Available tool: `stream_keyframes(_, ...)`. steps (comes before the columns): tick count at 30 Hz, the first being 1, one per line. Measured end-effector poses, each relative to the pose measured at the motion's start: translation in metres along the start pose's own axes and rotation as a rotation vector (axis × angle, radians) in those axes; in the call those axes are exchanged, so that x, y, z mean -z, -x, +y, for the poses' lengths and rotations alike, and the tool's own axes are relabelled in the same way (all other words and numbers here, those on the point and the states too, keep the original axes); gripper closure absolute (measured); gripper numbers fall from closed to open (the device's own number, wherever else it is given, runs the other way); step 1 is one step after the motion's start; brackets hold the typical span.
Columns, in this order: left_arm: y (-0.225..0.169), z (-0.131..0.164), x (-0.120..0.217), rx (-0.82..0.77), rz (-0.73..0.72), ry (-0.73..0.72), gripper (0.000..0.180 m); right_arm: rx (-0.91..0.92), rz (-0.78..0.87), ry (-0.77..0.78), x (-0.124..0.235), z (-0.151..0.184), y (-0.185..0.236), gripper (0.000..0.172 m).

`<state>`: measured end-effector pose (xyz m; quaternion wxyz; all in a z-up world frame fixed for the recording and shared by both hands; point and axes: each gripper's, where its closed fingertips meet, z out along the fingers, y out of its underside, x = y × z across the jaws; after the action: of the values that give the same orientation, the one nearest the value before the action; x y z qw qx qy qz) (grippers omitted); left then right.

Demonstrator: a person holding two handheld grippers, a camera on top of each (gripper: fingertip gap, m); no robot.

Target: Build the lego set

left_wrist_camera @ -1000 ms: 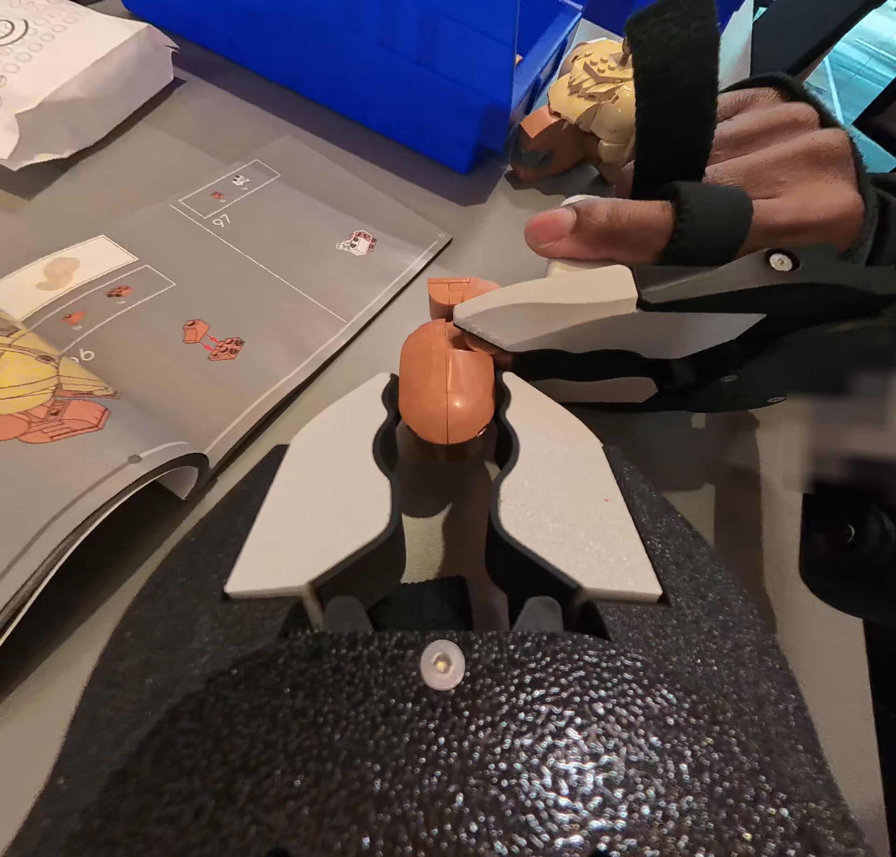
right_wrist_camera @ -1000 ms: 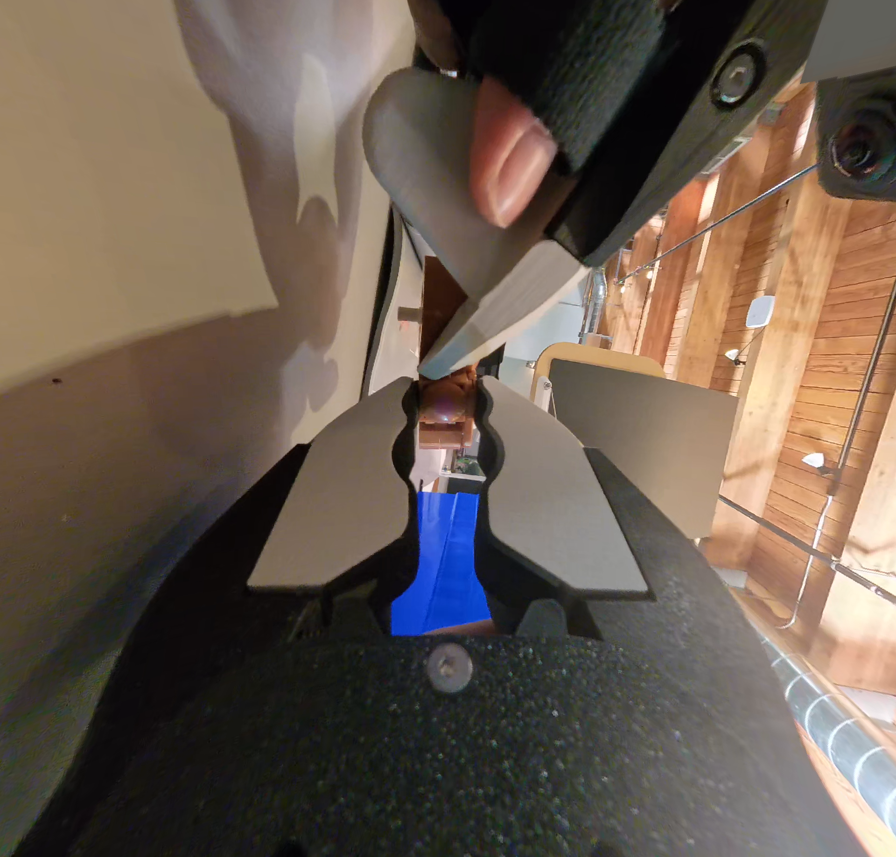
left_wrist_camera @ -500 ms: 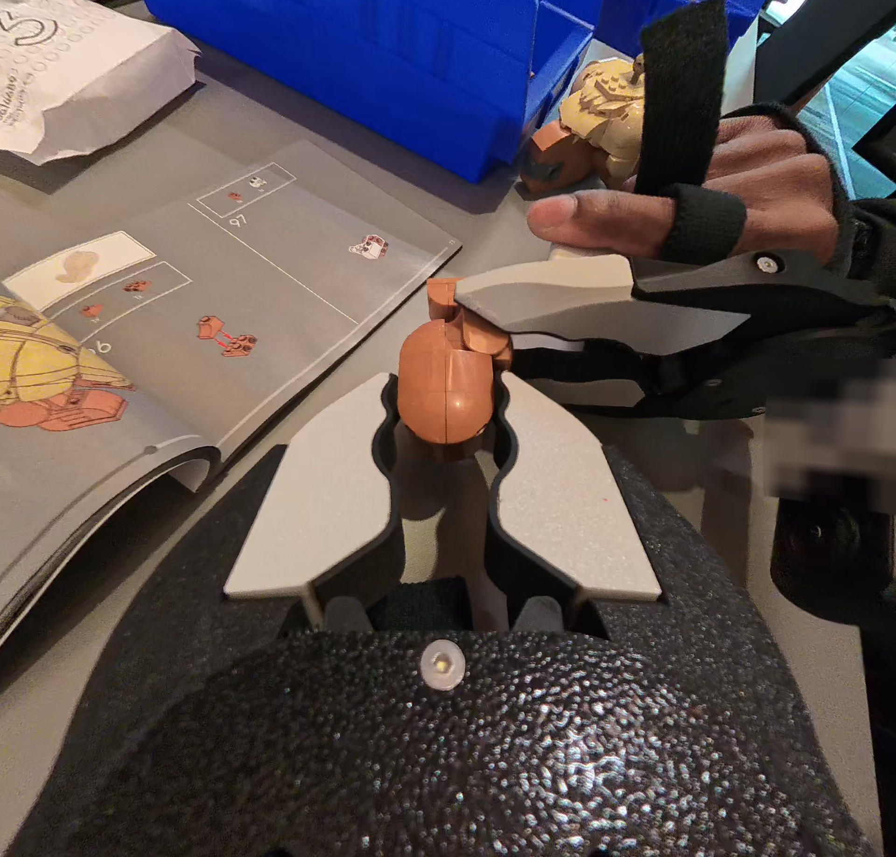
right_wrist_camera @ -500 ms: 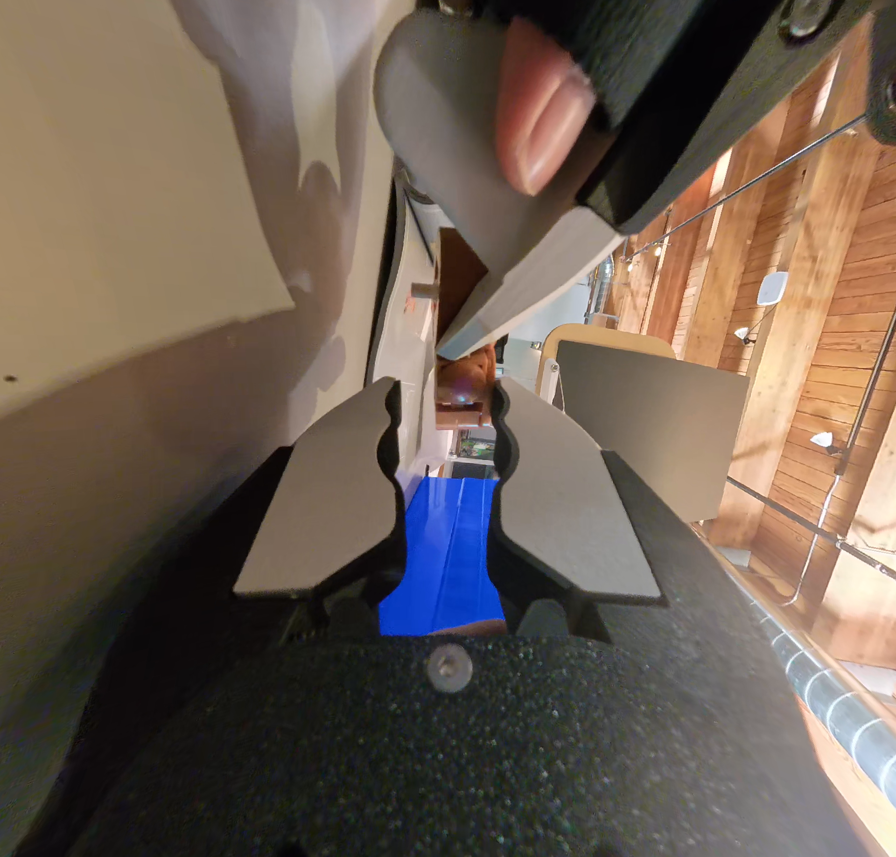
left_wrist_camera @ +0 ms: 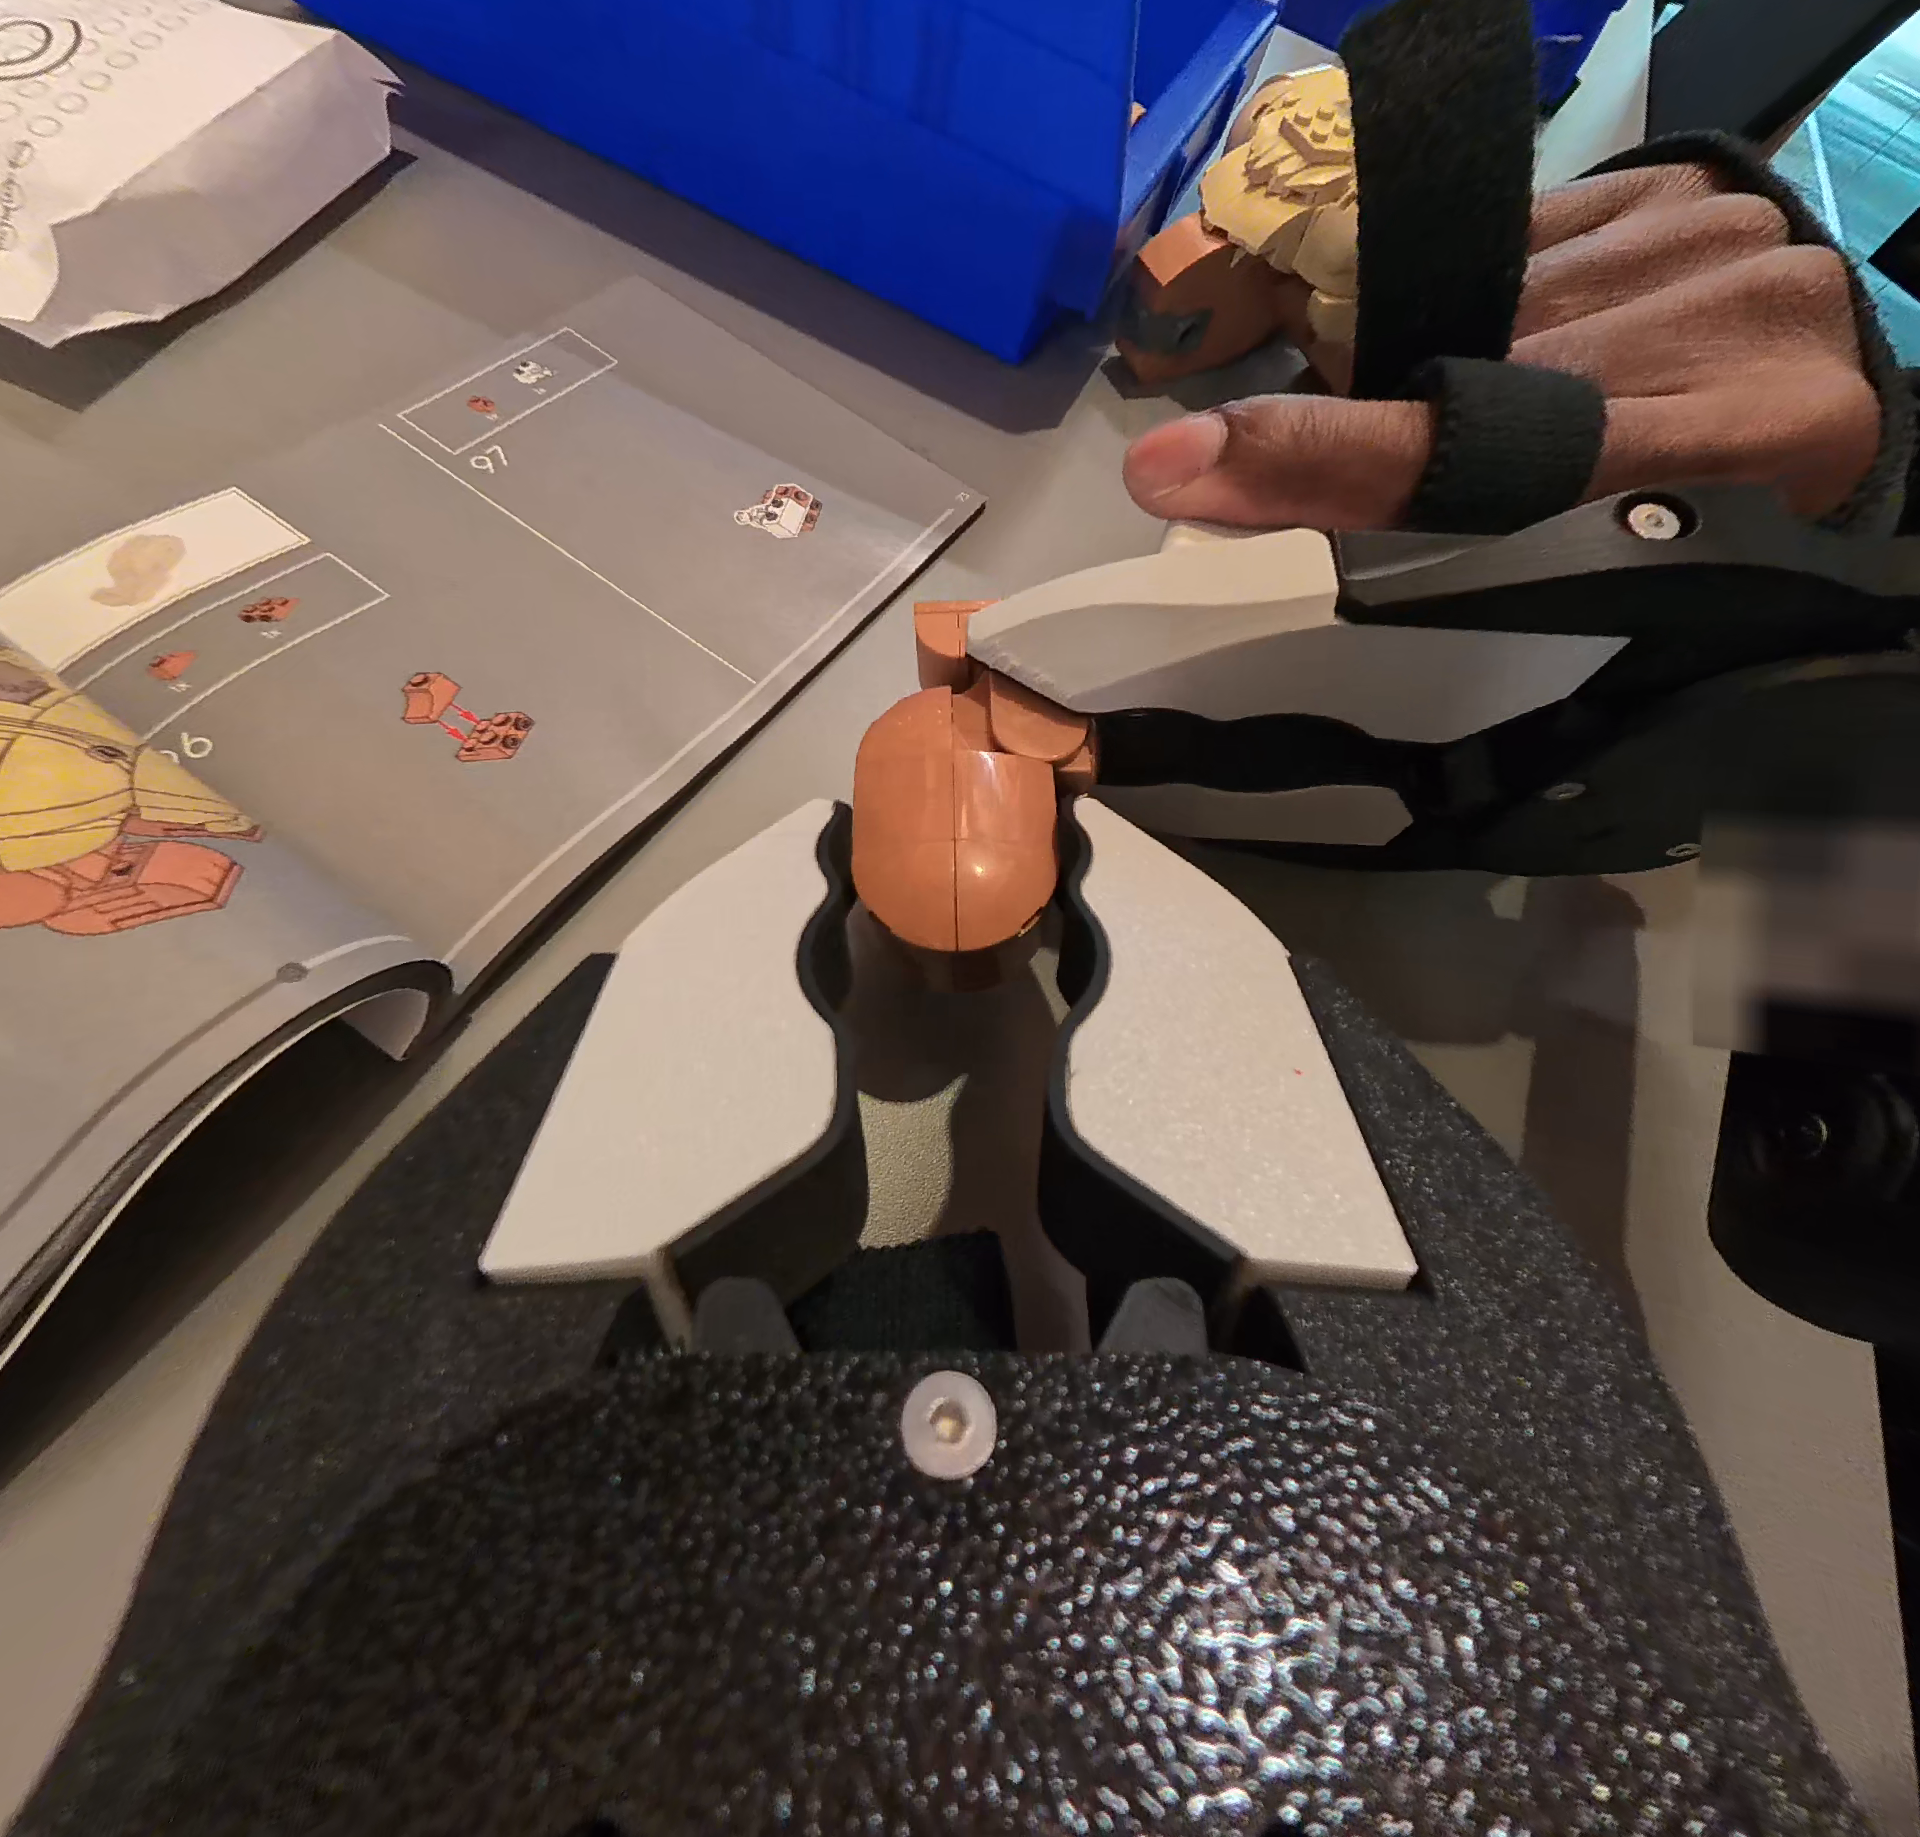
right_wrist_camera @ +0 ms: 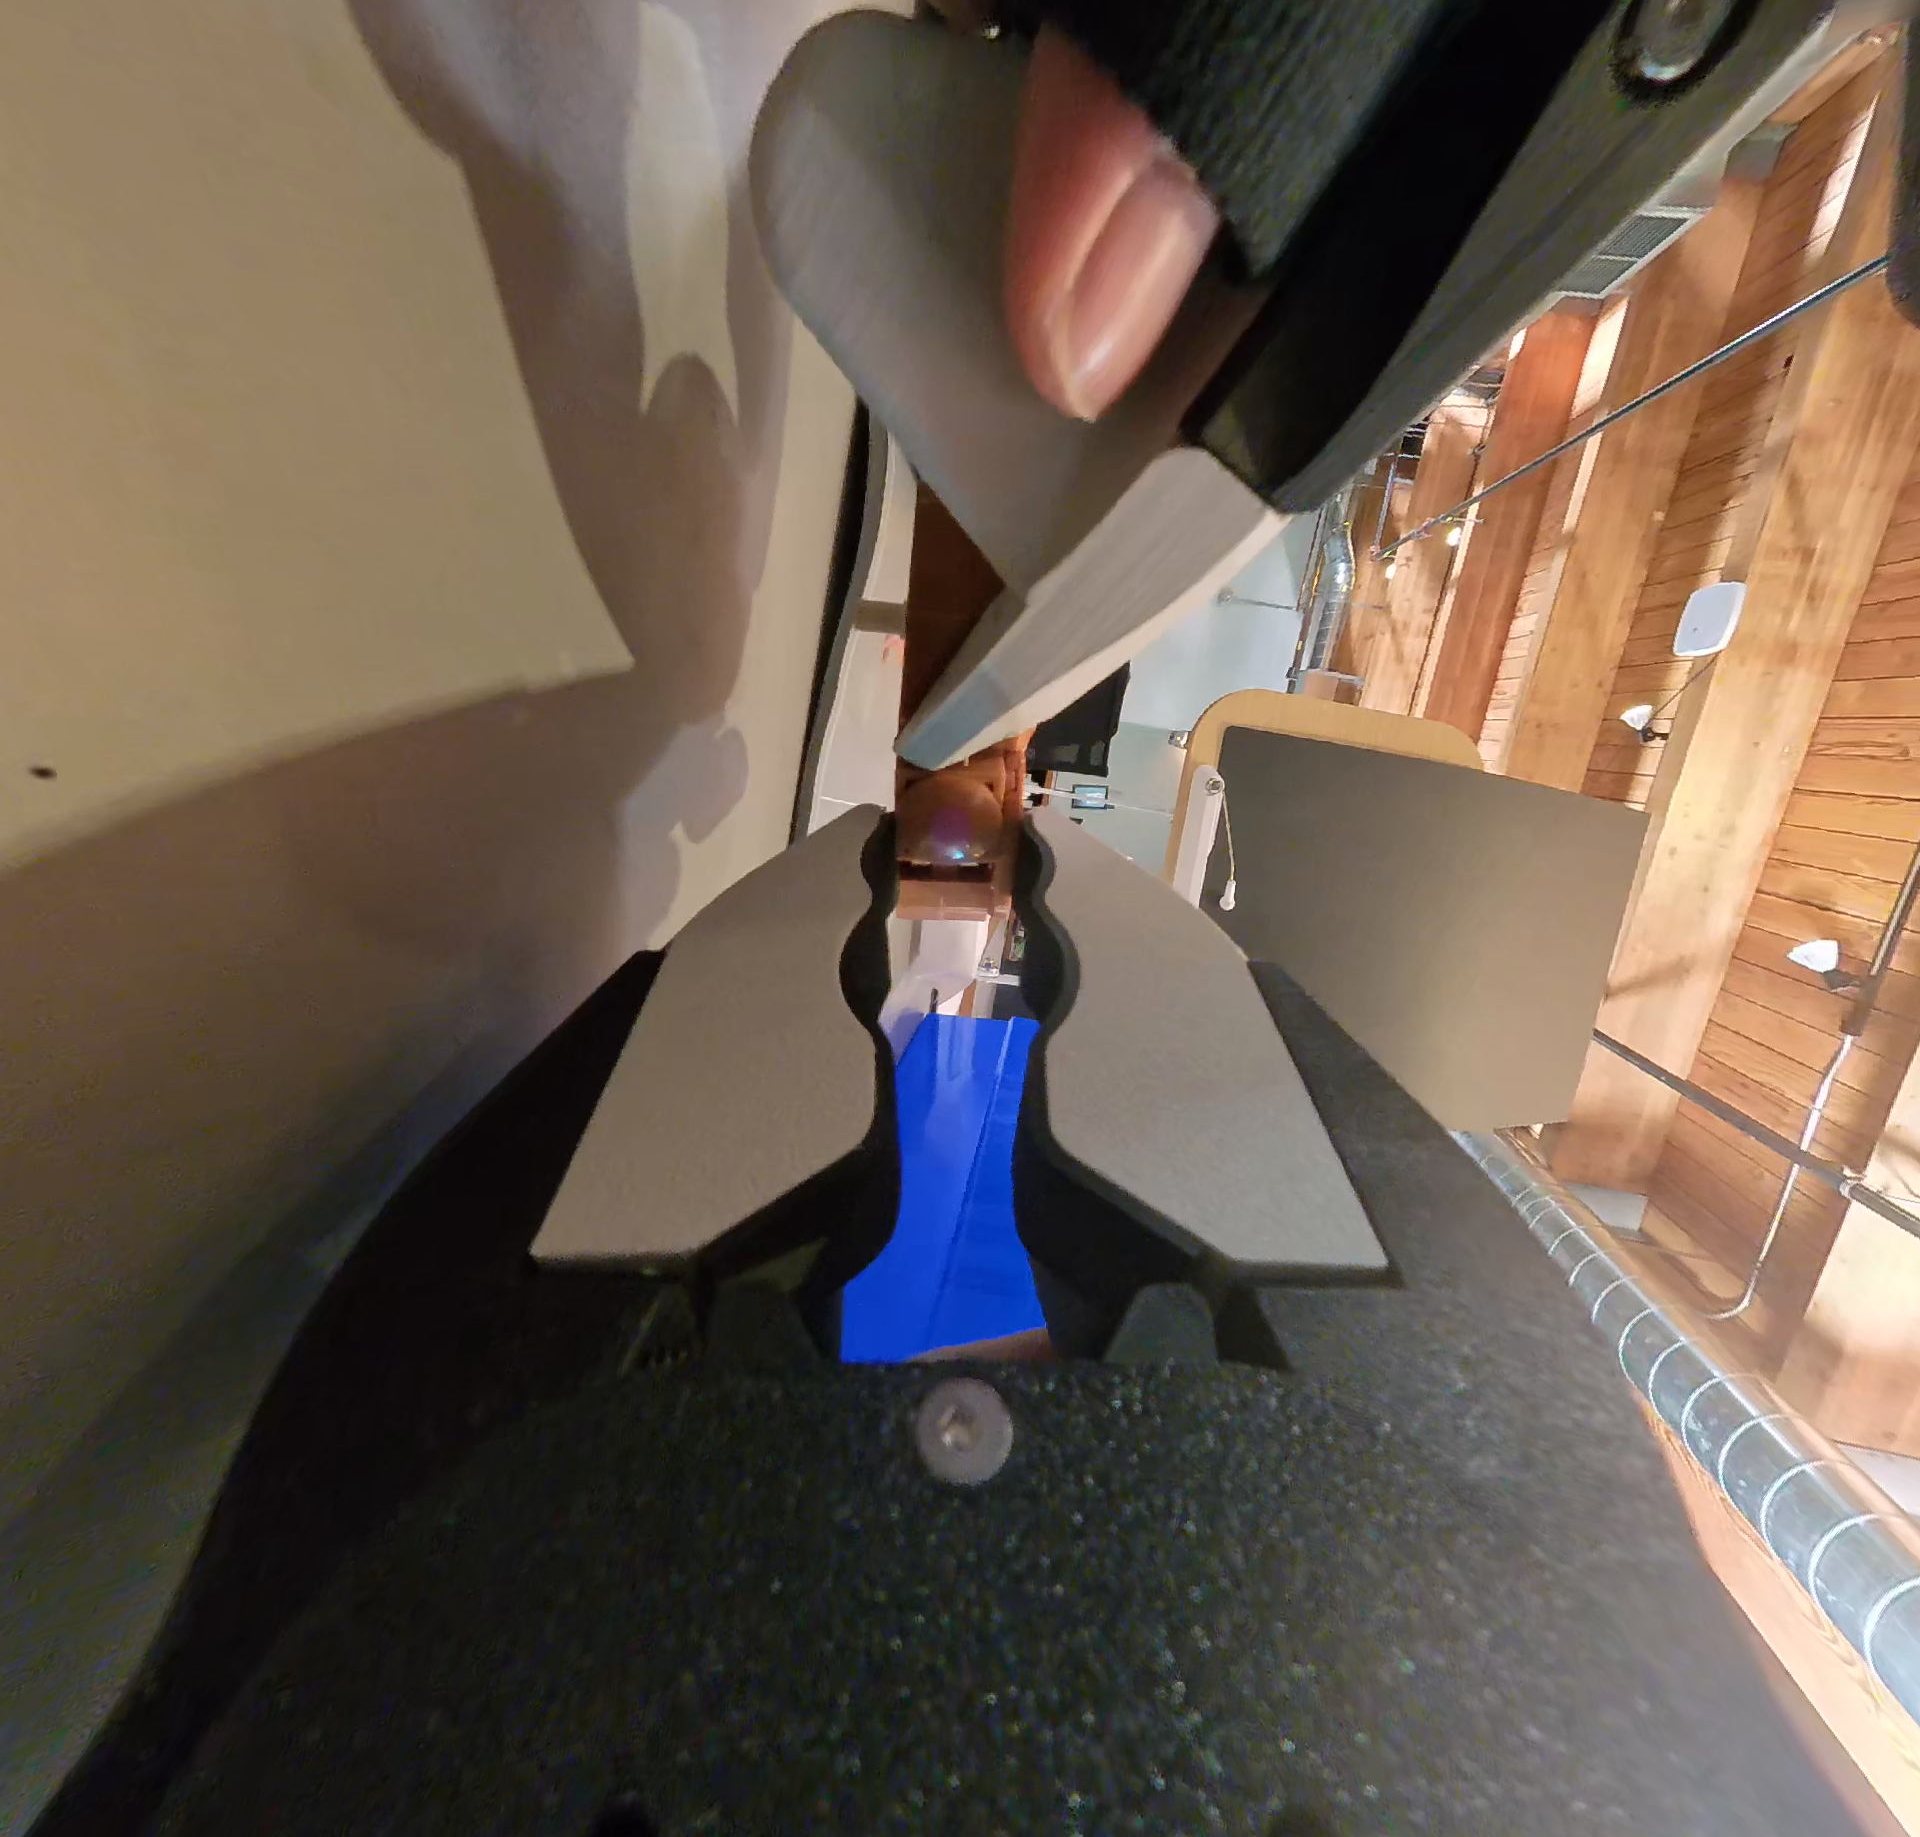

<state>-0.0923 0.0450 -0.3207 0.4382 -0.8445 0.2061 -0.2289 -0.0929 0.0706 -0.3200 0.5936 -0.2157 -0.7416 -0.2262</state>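
Note:
In the left wrist view my left gripper (left_wrist_camera: 956, 852) is shut on a rounded brown brick assembly (left_wrist_camera: 951, 831) and holds it just above the grey table (left_wrist_camera: 1039, 457). My right gripper (left_wrist_camera: 1075, 738) comes in from the right with a person's hand (left_wrist_camera: 1662, 301) on it. Its two fingers close on the small brown pieces (left_wrist_camera: 1029, 733) at the assembly's upper right. In the right wrist view my right gripper (right_wrist_camera: 956, 842) has the brown piece (right_wrist_camera: 951, 837) filling the space between its pads. A finger of the left gripper (right_wrist_camera: 1039, 624) crosses just above them.
An open instruction booklet (left_wrist_camera: 416, 644) lies to the left. Blue bins (left_wrist_camera: 779, 104) stand at the back, with a white paper bag (left_wrist_camera: 135, 125) at the far left. A tan and brown brick model (left_wrist_camera: 1278, 177) sits by the bins behind the hand. Only a small space, under 4 cm, lies between the two pairs of fingers.
My right gripper's fingers opened off the brown piece half a second ago and have come together on it once more. My left gripper has kept its hold and barely moved.

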Motion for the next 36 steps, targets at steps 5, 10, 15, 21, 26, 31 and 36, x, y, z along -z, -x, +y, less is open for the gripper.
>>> stream_keyframes(5,0.001,-0.001,0.001,0.009,-0.003,-0.008,0.144,-0.019,0.016,-0.002,-0.001,0.0,-0.001,0.151)
stream_keyframes(10,0.004,-0.005,0.006,0.041,0.002,-0.032,0.144,0.004,0.05,0.0,-0.004,0.002,0.0,0.127)
stream_keyframes(15,0.002,-0.006,0.008,0.031,0.012,-0.029,0.144,-0.007,0.086,-0.007,-0.004,0.002,-0.006,0.123)
stream_keyframes(21,-0.003,-0.005,0.006,-0.02,0.006,-0.016,0.144,0.007,0.122,-0.02,0.001,-0.002,-0.011,0.149)
stream_keyframes(26,-0.004,-0.004,0.005,-0.03,0.005,-0.01,0.144,-0.008,0.083,-0.024,0.002,-0.002,-0.01,0.151)
stream_keyframes(31,-0.002,-0.001,0.003,0.02,0.019,-0.004,0.144,-0.031,0.053,-0.018,0.0,-0.002,-0.006,0.15)
stream_keyframes(36,0.006,-0.004,0.011,0.117,0.046,-0.032,0.144,-0.123,0.038,-0.008,-0.004,0.006,-0.009,0.113)
